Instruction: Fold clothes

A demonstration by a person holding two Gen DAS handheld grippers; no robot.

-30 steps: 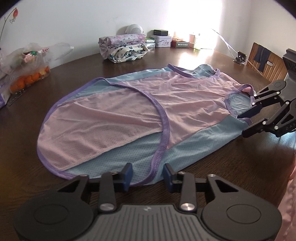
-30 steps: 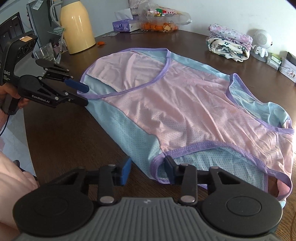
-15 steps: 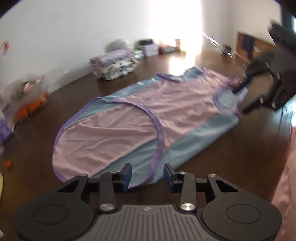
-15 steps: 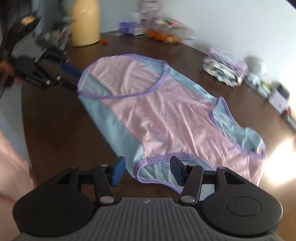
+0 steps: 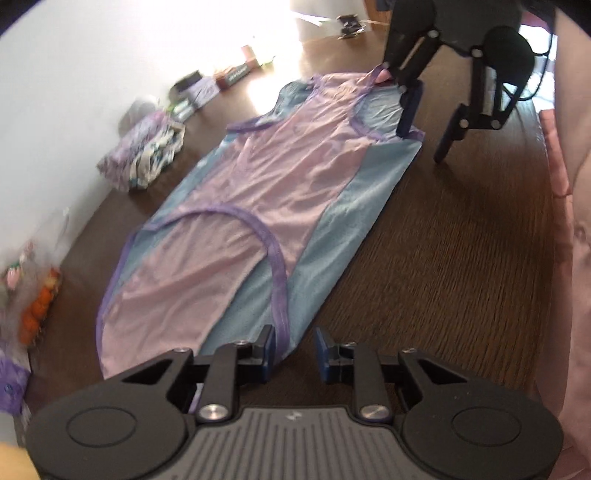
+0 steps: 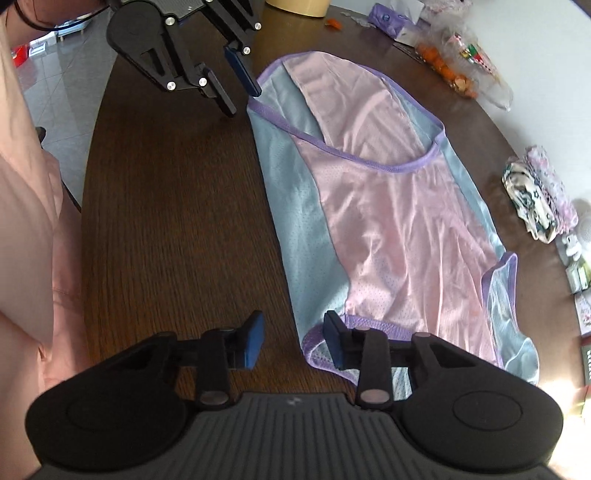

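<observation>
— Are you making out any writing anywhere?

— No, nothing is reading clearly. The small boxes point(image 5: 207, 88) by the wall are carrying labels (all smeared by blur), and the purple packet point(image 6: 388, 16) is showing a round mark I cannot decipher.

— And the grippers?

— No lettering is showing legibly.

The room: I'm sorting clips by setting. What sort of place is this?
Probably a home dining room: a round dark wooden table, a bag of oranges, a stack of folded patterned clothes.
</observation>
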